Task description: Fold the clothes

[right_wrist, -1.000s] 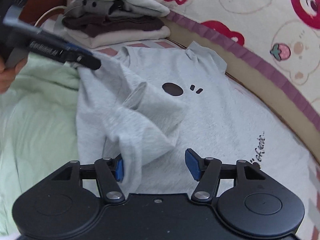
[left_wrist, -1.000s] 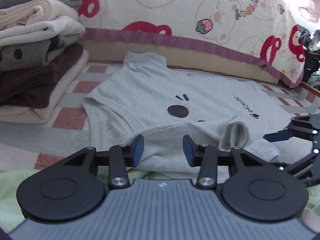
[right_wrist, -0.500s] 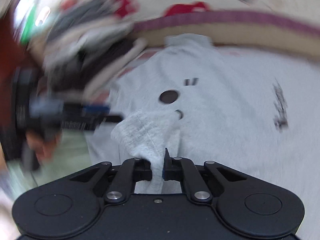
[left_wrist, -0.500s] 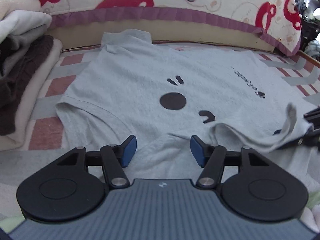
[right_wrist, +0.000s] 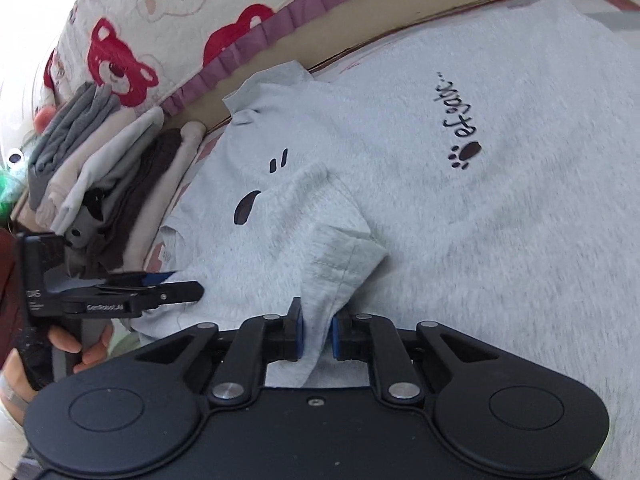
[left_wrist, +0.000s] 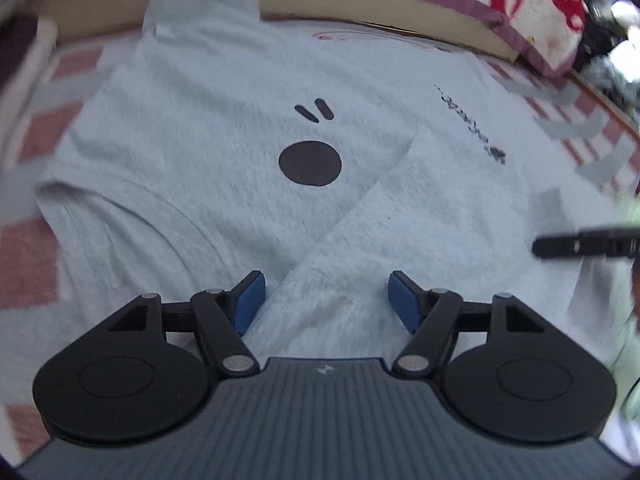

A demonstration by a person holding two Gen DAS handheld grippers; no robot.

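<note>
A checked pink-and-grey bed cover (left_wrist: 44, 264) carries everything here, with a quilt printed with red bears (right_wrist: 132, 40) bunched along its far side. Spread flat on the cover lies a grey T-shirt (left_wrist: 224, 128), front up, showing a black oval with two short dashes and a line of script ending in a paw print. Its near sleeve (right_wrist: 320, 236) is folded inward across the chest, covering part of the oval. Beside the shirt's collar end stands a pile of folded clothes (right_wrist: 100, 168) in grey, cream and dark brown.

The left claw (left_wrist: 323, 302) hovers just over the folded part of the shirt; its blue pads stand wide apart and are opening, with only flat cloth below them and nothing pinched. In the right wrist view the same tool is seen from the side, carried by a person's hand (right_wrist: 76, 344) at the shirt's edge.

The right claw (right_wrist: 317, 332) is narrow, and a hanging fold of the sleeve's cloth runs down between its blue pads, which lie against it on both sides; the jaws are easing open.
</note>
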